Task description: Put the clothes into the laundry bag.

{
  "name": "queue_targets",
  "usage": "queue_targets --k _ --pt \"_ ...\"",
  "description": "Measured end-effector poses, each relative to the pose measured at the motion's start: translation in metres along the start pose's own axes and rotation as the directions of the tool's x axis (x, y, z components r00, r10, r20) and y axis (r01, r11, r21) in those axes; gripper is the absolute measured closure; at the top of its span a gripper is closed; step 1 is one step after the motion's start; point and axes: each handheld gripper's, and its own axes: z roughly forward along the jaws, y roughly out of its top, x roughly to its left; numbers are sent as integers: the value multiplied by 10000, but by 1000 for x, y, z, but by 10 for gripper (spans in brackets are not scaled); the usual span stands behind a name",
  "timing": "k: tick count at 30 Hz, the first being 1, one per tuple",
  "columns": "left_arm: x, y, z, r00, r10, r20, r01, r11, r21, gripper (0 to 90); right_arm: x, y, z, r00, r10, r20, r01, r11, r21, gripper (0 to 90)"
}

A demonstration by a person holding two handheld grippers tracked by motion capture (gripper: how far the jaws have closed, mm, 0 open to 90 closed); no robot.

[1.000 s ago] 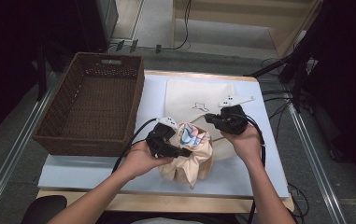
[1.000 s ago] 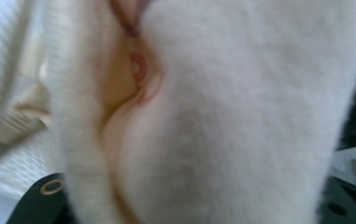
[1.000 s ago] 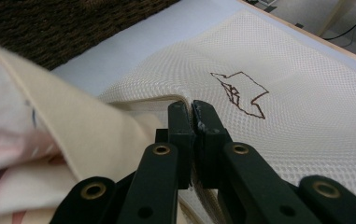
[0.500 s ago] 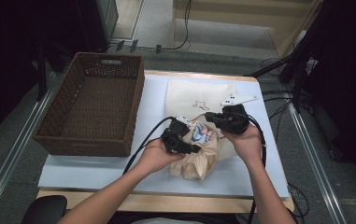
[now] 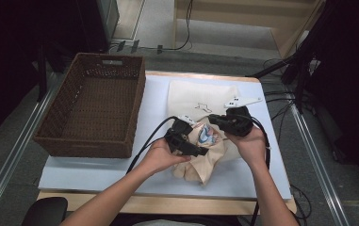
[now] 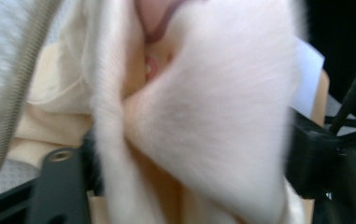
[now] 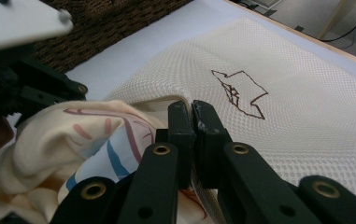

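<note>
A cream garment [image 5: 204, 162] with a blue and red print lies bunched at the mouth of a cream mesh bag [image 5: 200, 96] on the table. My left gripper [image 5: 200, 149] sits on the garment's left side. In the left gripper view the garment [image 6: 213, 116] lies between the jaws of the left gripper [image 6: 189, 186], which have just been opening and stand wide apart. My right gripper [image 5: 213, 120] is shut on the bag's edge. In the right gripper view, the right gripper [image 7: 192, 114] pinches the rim of the mesh bag [image 7: 269, 70], with the garment [image 7: 73, 135] just below.
A brown wicker basket [image 5: 137, 108] stands on the left of the white mat [image 5: 97, 169]. The mesh bag bears a dark star-like outline [image 7: 241, 91]. Cables [image 5: 144, 146] trail from both grippers toward the table's near edge.
My left gripper has moved right with the garment, up to the bag's mouth. The right gripper has held still on the bag's edge.
</note>
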Motion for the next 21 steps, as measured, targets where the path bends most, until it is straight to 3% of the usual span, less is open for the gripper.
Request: queue_targets --k 3,11,18,21 --pt "-1 -1 -11 9999 -33 128 35 10000 -85 231 0 0 -1 10000 12 13 -12 10000 -3 886" --pt "-2 -19 -34 9996 -106 -266 100 9996 -246 238 0 0 -1 10000 70 13 -70 10000 -6 887" --pt "-12 -40 -33 9982 -1 -603 -1 10000 -37 238 0 0 -2 10000 53 21 -53 10000 8 887" --pt "-14 -45 -26 9985 -88 -546 89 10000 11 260 1 0 -2 10000 17 23 -17 10000 18 886"
